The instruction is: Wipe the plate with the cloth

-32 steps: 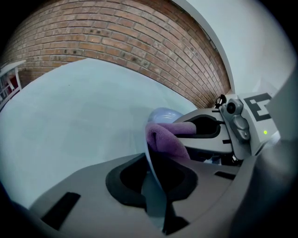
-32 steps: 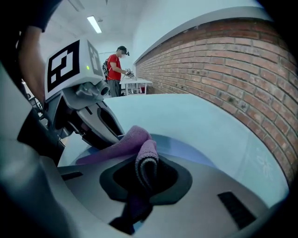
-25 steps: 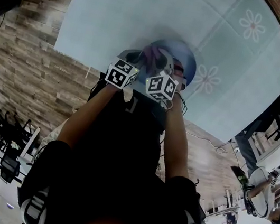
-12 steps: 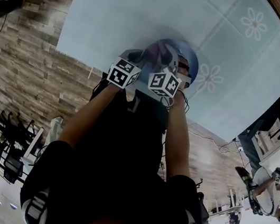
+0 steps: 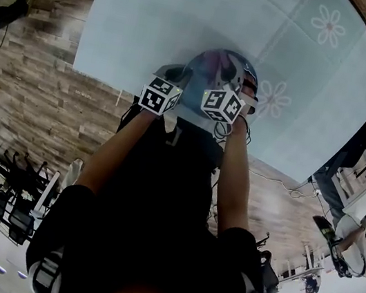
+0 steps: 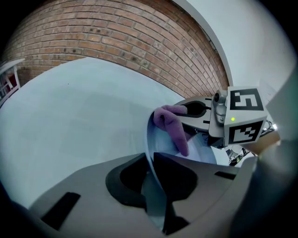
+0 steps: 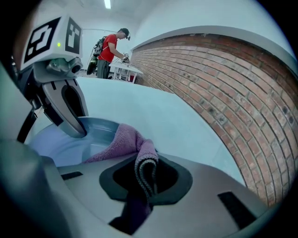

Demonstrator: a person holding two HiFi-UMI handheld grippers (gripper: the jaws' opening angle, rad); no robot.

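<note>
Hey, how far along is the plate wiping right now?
Done: the left gripper is clamped on the rim of the blue plate, and the right gripper is clamped on the purple cloth. In hand: the cloth lies against the plate's inner face, so wiping looks under way. Left: probably the rest of the face; how much is already wiped cannot be told.

A pale blue, flower-printed table (image 5: pixel 157 11) is seen on a wood-plank floor (image 5: pixel 29 101), backed by a brick wall (image 7: pixel 223 93) and lit by a ceiling strip light (image 7: pixel 107 3).
</note>
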